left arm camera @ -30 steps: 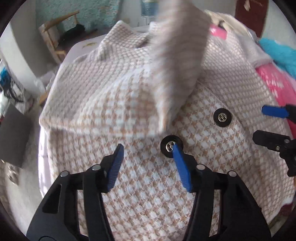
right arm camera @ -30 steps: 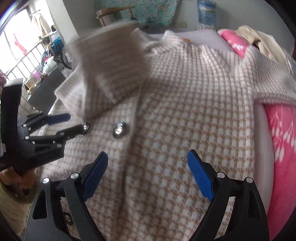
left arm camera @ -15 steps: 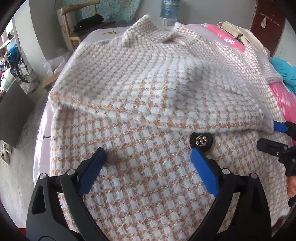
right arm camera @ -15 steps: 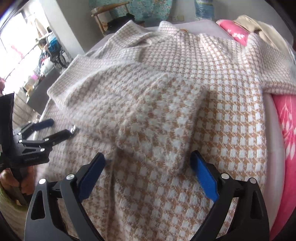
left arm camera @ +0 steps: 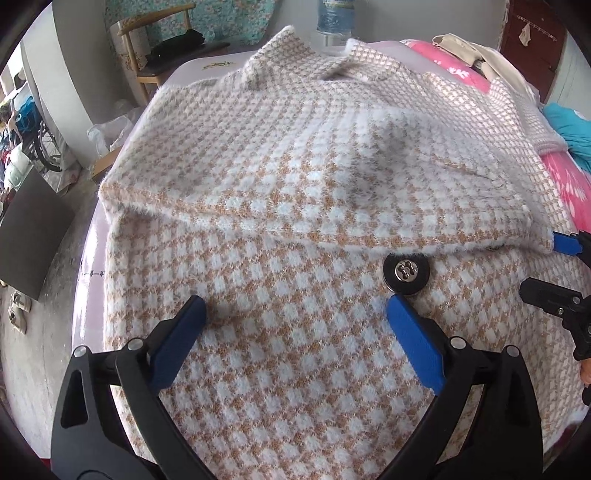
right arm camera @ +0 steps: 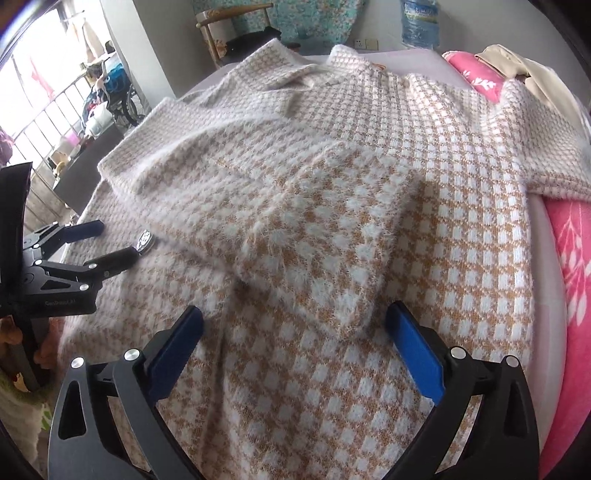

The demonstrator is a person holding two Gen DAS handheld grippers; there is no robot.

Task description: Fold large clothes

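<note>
Fuzzy tan-and-white checked coat (left arm camera: 280,229) spread flat across a pale lilac bed (left arm camera: 86,295), collar (left arm camera: 295,55) at the far end, hem toward the cameras, long axis running straight away from both wrists. One sleeve (right arm camera: 295,236) folded in across the chest, cuff end lying near the middle of the front panel; other sleeve (right arm camera: 546,155) stretched out to the right over a pink bedspread (right arm camera: 569,258).

From the left wrist: left tongs (left arm camera: 295,314) spread wide, jaws opening, nothing between the blue pads, only the coat front below. Large dark metal button (left arm camera: 406,272) in plain view just beyond the right-hand pad, just below the folded sleeve's edge. Right tongs (left arm camera: 554,269) at the right border, upper blue tip beside the sleeve's corner. Turquoise cloth (left arm camera: 569,129) and a beige garment (left arm camera: 476,51) at the far right, a wooden chair (left arm camera: 155,48) beyond the bed's head.

From the right wrist: right tongs (right arm camera: 295,317) fully released, clasping nothing, the folded cuff lying just ahead of the gap between the pads. Left tongs (right arm camera: 110,240) seen side-on at the left border, tips parted, lower tip close to the same button (right arm camera: 145,240), here seen edge-on. Only this view takes in a barred window (right arm camera: 44,110) and a wheelchair (right arm camera: 118,92) at far left, plus a water bottle (right arm camera: 419,22) by the back wall.
</note>
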